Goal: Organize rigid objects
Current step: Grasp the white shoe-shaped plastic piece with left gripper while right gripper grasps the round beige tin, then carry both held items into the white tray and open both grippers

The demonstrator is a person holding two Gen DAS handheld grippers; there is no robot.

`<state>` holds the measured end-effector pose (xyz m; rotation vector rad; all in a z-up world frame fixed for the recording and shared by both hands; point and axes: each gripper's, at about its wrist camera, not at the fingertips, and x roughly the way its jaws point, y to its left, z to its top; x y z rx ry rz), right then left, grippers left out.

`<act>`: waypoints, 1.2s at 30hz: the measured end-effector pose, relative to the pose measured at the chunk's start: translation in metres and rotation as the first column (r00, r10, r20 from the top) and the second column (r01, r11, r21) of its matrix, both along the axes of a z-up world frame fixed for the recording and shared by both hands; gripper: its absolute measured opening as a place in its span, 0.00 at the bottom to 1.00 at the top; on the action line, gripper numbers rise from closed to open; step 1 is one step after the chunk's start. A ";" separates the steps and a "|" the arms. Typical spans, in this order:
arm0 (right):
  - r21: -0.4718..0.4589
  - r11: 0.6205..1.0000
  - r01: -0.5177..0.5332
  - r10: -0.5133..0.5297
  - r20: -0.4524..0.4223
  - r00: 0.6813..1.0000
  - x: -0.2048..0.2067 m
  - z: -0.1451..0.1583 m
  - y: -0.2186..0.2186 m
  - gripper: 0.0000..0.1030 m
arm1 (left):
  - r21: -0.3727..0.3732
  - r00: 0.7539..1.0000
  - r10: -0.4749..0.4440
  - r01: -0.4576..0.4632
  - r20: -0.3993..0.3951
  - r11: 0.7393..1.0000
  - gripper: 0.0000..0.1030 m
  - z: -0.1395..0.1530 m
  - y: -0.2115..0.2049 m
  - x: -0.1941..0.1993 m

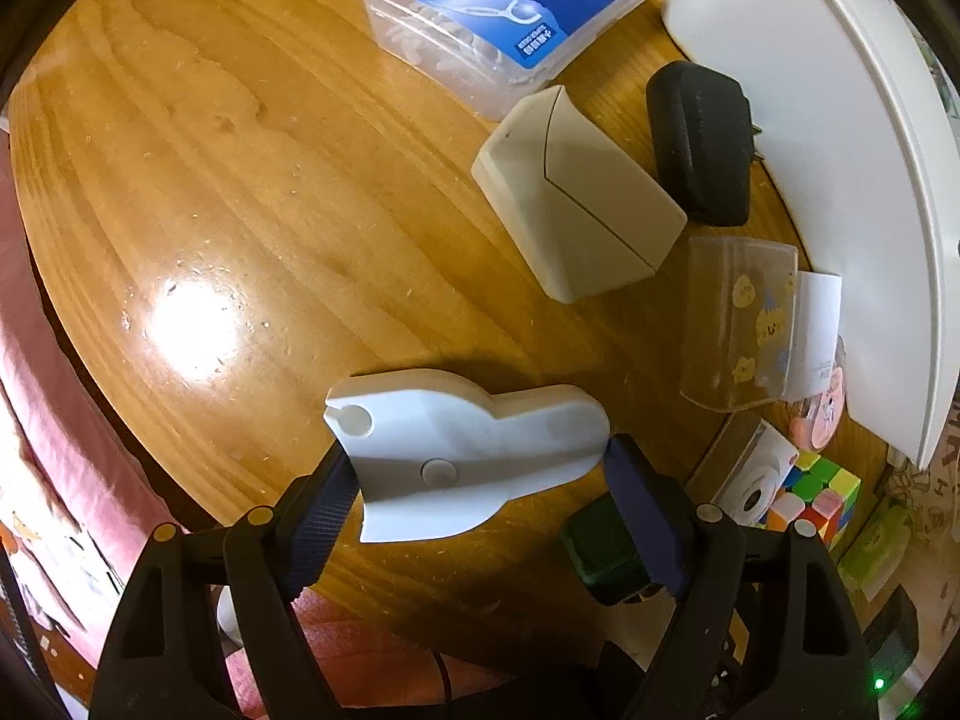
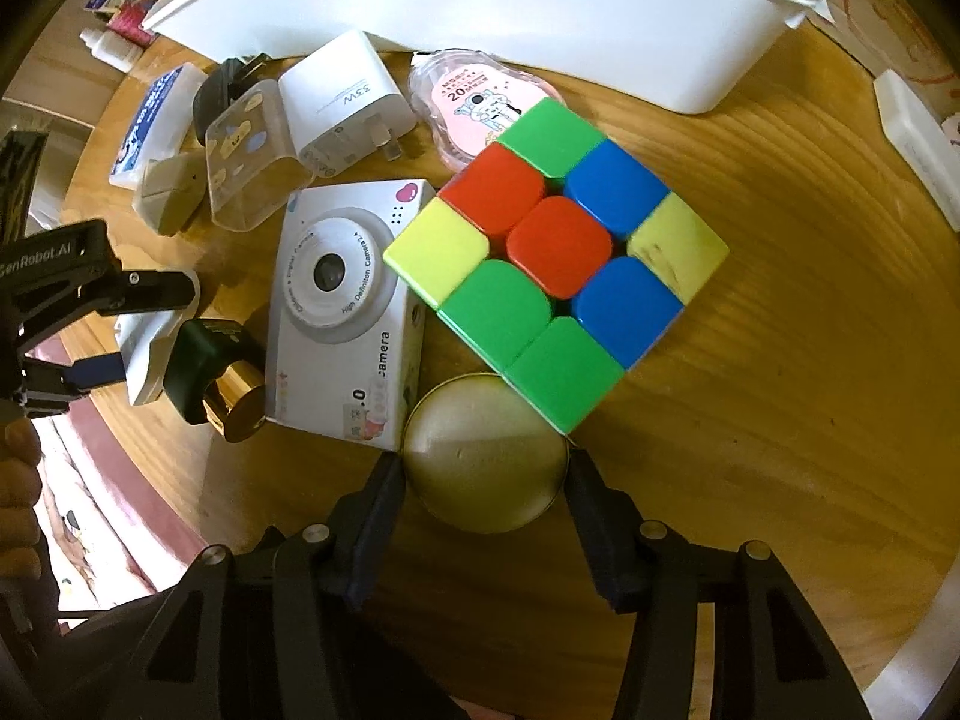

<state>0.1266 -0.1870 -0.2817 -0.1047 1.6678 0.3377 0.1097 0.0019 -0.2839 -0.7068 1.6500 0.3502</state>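
Wooden round table (image 1: 252,192), glossy and orange-brown, carries every item; left gripper (image 1: 480,468) points steeply down at its near edge, dark-blue pads (image 1: 327,501) pressed against both ends of a flat white plastic case with a stepped outline and a small round button (image 1: 462,450) — clenched on it; the case lies flat, its long axis running left to right between the pads, the broader end at left. Beyond it sit a beige wedge-shaped box (image 1: 576,198), a black plug adapter (image 1: 699,141), a clear box with a blue printed label (image 1: 504,6) and a translucent box with yellow cartoon marks (image 1: 741,324), all beside a large white plastic bin (image 1: 840,138).

Right gripper (image 2: 486,480) points straight down; its jaws stand one on each side of a round gold-coloured metal tin (image 2: 486,456), the pads against its rim — grasping it, so far as the view shows. The tin rests on the table, just beside a white toy-camera box (image 2: 348,312) at left and partly overlapped at upper right by a multicoloured puzzle cube (image 2: 558,252). A white charger block marked 33W (image 2: 348,102) and a pink blister pack (image 2: 474,102) lie further back; a dark green bottle with a gold cap (image 2: 216,372) lies on its side left of the camera box, cap towards the viewer.
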 end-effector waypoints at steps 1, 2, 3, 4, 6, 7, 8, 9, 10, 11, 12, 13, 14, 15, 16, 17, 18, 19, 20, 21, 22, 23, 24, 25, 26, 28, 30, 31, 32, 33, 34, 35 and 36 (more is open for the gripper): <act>0.003 1.000 0.005 -0.005 -0.001 1.000 0.000 -0.001 0.000 0.53 | 0.001 1.000 -0.004 0.004 0.006 1.000 0.81 0.002 0.000 -0.003; 0.005 1.000 0.008 -0.008 -0.001 1.000 -0.001 -0.002 0.001 0.53 | 0.005 1.000 -0.009 0.009 0.013 1.000 0.81 0.004 0.000 -0.005; 0.007 1.000 0.010 -0.010 -0.001 1.000 -0.001 -0.003 0.000 0.53 | 0.011 1.000 -0.014 0.013 0.019 1.000 0.81 0.006 0.000 -0.007; 0.009 1.000 0.010 -0.010 0.000 1.000 -0.003 -0.005 -0.001 0.53 | 0.017 0.999 -0.020 0.019 0.027 1.000 0.81 0.008 0.001 -0.010; 0.013 1.000 0.011 -0.011 0.000 1.000 -0.007 -0.008 -0.003 0.53 | 0.022 0.999 -0.028 0.027 0.040 0.999 0.81 0.012 0.003 -0.015; 0.016 1.000 0.012 -0.012 0.002 1.000 -0.012 -0.007 -0.007 0.53 | 0.024 0.998 -0.032 0.031 0.049 0.999 0.81 0.014 0.003 -0.017; 0.020 1.000 0.014 -0.014 0.006 1.000 -0.014 -0.006 -0.009 0.53 | 0.026 0.998 -0.036 0.034 0.058 0.999 0.81 0.017 0.003 -0.019; 0.023 1.000 0.016 -0.016 0.014 1.000 -0.015 -0.005 -0.010 0.53 | 0.028 0.997 -0.041 0.039 0.065 0.999 0.81 0.019 0.004 -0.021; 0.025 1.000 0.017 -0.018 0.021 1.000 -0.015 -0.003 -0.014 0.53 | 0.035 0.996 -0.049 0.047 0.076 0.998 0.81 0.023 0.005 -0.024; 0.029 0.999 0.019 -0.019 0.033 0.999 -0.017 0.000 -0.016 0.53 | 0.042 0.995 -0.057 0.054 0.079 0.998 0.81 0.026 0.007 -0.025; 0.033 0.999 0.021 -0.022 0.044 0.999 -0.017 0.002 -0.017 0.53 | 0.052 0.994 -0.066 0.062 0.082 0.997 0.81 0.030 0.008 -0.027; 0.036 0.999 0.023 -0.025 0.055 0.998 -0.018 0.003 -0.016 0.53 | 0.057 0.993 -0.077 0.072 0.090 0.996 0.81 0.034 0.008 -0.029; 0.040 0.999 0.023 -0.025 0.064 0.998 -0.027 0.012 -0.028 0.53 | 0.060 0.992 -0.083 0.078 0.095 0.995 0.81 0.038 0.009 -0.031; 0.043 0.999 0.023 -0.026 0.075 0.997 -0.028 0.014 -0.029 0.53 | 0.063 0.991 -0.089 0.082 0.102 0.995 0.81 0.043 0.010 -0.032; 0.044 0.999 0.023 -0.027 0.083 0.996 -0.029 0.017 -0.030 0.53 | 0.067 0.989 -0.094 0.087 0.112 0.994 0.81 0.049 0.010 -0.034; 0.044 0.999 0.023 -0.028 0.094 0.995 -0.030 0.019 -0.030 0.53 | 0.073 0.987 -0.102 0.093 0.123 0.993 0.81 0.055 0.011 -0.036; 0.047 0.999 0.022 -0.027 0.106 0.994 -0.031 0.022 -0.031 0.53 | 0.078 0.985 -0.110 0.100 0.132 0.992 0.81 0.060 0.012 -0.037; 0.050 0.999 0.021 -0.027 0.116 0.993 -0.033 0.025 -0.032 0.53 | 0.089 0.981 -0.125 0.113 0.149 0.990 0.81 0.069 0.013 -0.040; 0.053 0.998 0.021 -0.027 0.124 0.992 -0.035 0.026 -0.033 0.53 | 0.099 0.978 -0.136 0.122 0.161 0.988 0.81 0.075 0.013 -0.042; 0.055 0.998 0.021 -0.029 0.133 0.991 -0.037 0.029 -0.034 0.53 | 0.109 0.975 -0.147 0.130 0.169 0.986 0.81 0.080 0.013 -0.043; 0.058 0.998 0.023 -0.031 0.139 0.990 -0.037 0.031 -0.036 0.53 | 0.125 0.970 -0.162 0.141 0.179 0.982 0.81 0.088 0.013 -0.044; 0.063 0.998 0.026 -0.035 0.148 0.988 -0.036 0.035 -0.039 0.53 | 0.142 0.967 -0.173 0.147 0.186 0.979 0.81 0.094 0.014 -0.044; 0.068 0.997 0.027 -0.037 0.156 0.987 -0.036 0.039 -0.042 0.53 | 0.159 0.963 -0.183 0.153 0.196 0.975 0.81 0.101 0.015 -0.046; 0.071 0.997 0.028 -0.040 0.163 0.986 -0.035 0.044 -0.043 0.53 | 0.177 0.958 -0.194 0.158 0.211 0.972 0.81 0.110 0.016 -0.048; 0.074 0.997 0.029 -0.042 0.175 0.984 -0.035 0.054 -0.042 0.53 | 0.183 0.956 -0.198 0.159 0.219 0.970 0.81 0.118 0.012 -0.043; 0.086 0.996 0.027 -0.044 0.200 0.979 -0.034 0.067 -0.042 0.53 | 0.200 0.946 -0.211 0.164 0.247 0.966 0.81 0.133 0.016 -0.044; 0.103 0.994 0.024 -0.045 0.212 0.976 -0.030 0.080 -0.039 0.53 | 0.220 0.938 -0.225 0.169 0.264 0.961 0.81 0.144 0.010 -0.035; 0.118 0.993 0.020 -0.046 0.220 0.974 -0.030 0.086 -0.040 0.53 | 0.231 0.932 -0.237 0.176 0.274 0.957 0.81 0.152 0.009 -0.032; 0.125 0.992 0.018 -0.046 0.230 0.972 -0.030 0.092 -0.038 0.53 | 0.237 0.926 -0.248 0.182 0.284 0.954 0.81 0.159 0.008 -0.029; 0.133 0.991 0.012 -0.044 0.244 0.969 -0.030 0.097 -0.038 0.53 | 0.242 0.923 -0.253 0.186 0.289 0.952 0.81 0.161 0.006 -0.024; 0.141 0.990 0.004 -0.041 0.259 0.965 -0.030 0.103 -0.037 0.53 | 0.247 0.918 -0.261 0.190 0.298 0.950 0.81 0.167 0.007 -0.024; 0.148 0.989 -0.001 -0.039 0.270 0.962 -0.030 0.107 -0.037 0.53 | 0.253 0.913 -0.268 0.193 0.307 0.948 0.81 0.169 0.006 -0.024; 0.158 0.987 -0.007 -0.038 0.282 0.959 -0.031 0.114 -0.038 0.53 | 0.261 0.907 -0.275 0.196 0.318 0.945 0.81 0.175 0.005 -0.024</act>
